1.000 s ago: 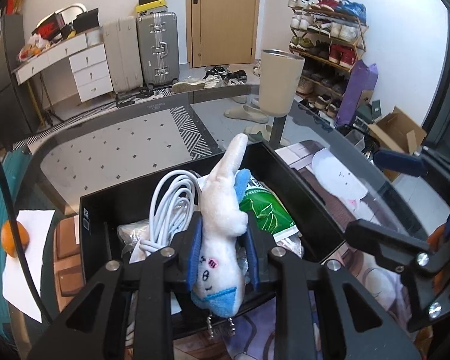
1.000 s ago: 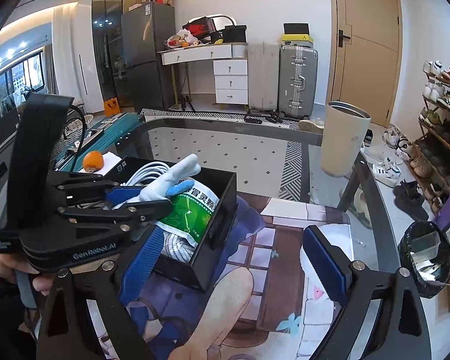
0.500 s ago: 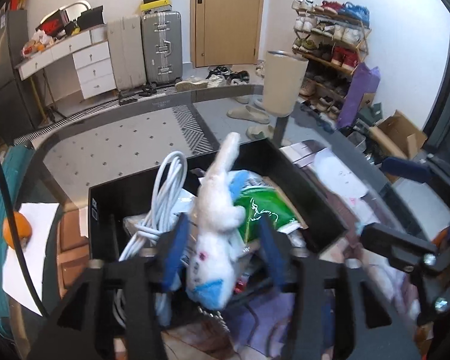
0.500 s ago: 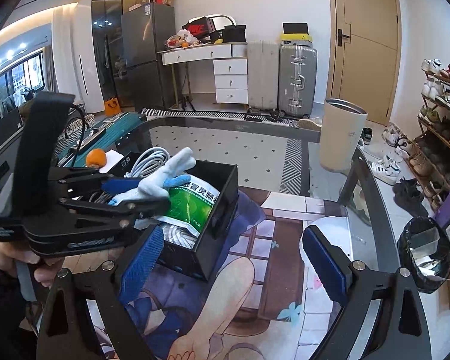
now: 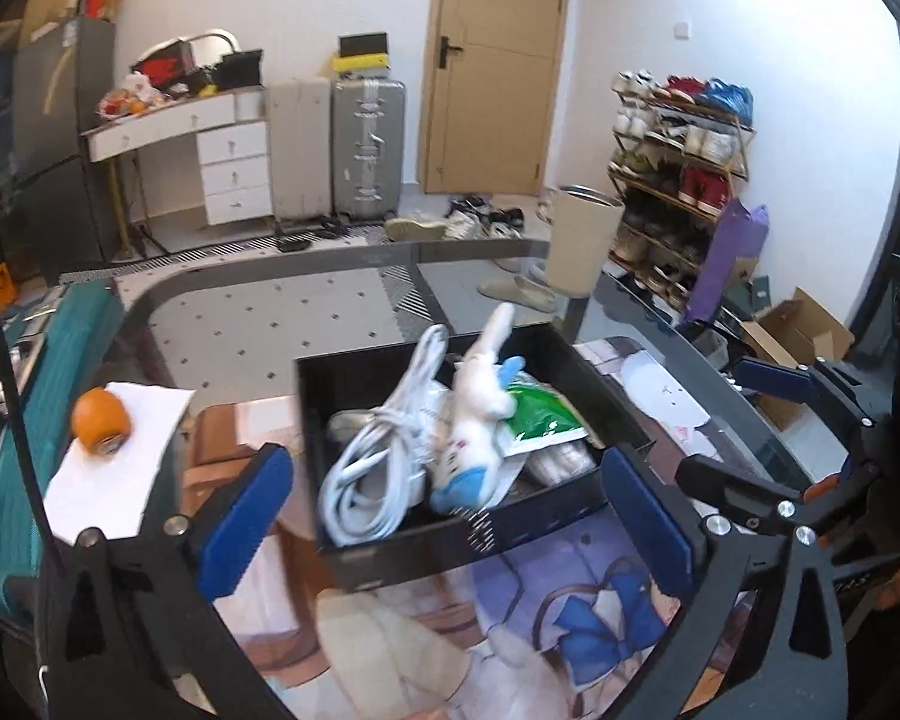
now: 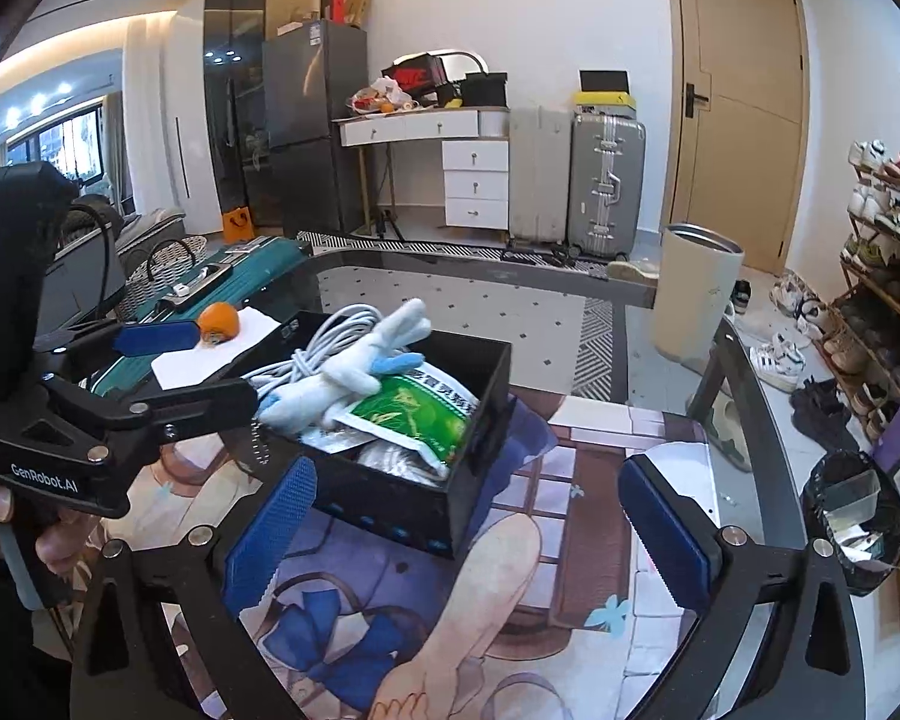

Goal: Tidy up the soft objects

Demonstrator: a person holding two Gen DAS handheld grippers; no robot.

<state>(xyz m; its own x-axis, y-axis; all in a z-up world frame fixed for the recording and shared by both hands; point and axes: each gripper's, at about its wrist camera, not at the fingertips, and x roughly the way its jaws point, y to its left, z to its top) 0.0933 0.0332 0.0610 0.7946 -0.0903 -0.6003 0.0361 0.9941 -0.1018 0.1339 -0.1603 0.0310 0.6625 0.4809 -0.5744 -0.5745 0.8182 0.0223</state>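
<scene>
A white plush toy with blue trim (image 5: 474, 432) (image 6: 342, 378) lies loose in the black box (image 5: 450, 546) (image 6: 486, 414), on top of a white cable coil (image 5: 366, 480) and a green packet (image 5: 540, 414). My left gripper (image 5: 444, 519) (image 6: 192, 366) sits back from the box's near wall. Its jaws are opening wide and its blue pads (image 5: 243, 516) touch nothing. My right gripper (image 6: 468, 540) (image 5: 750, 429) hovers over the printed mat beside the box. Its jaws are opening too, with nothing held between them.
An orange (image 5: 99, 423) (image 6: 219, 321) rests on white paper left of the box. The printed mat (image 6: 570, 480) covers the glass table. Off the table stand a beige bin (image 6: 696, 294), a teal suitcase (image 6: 228, 276) and a shoe rack (image 5: 678, 168).
The left gripper went from shut on the plush to wide open and drew back. The plush dropped into the box. The right jaws widened slightly.
</scene>
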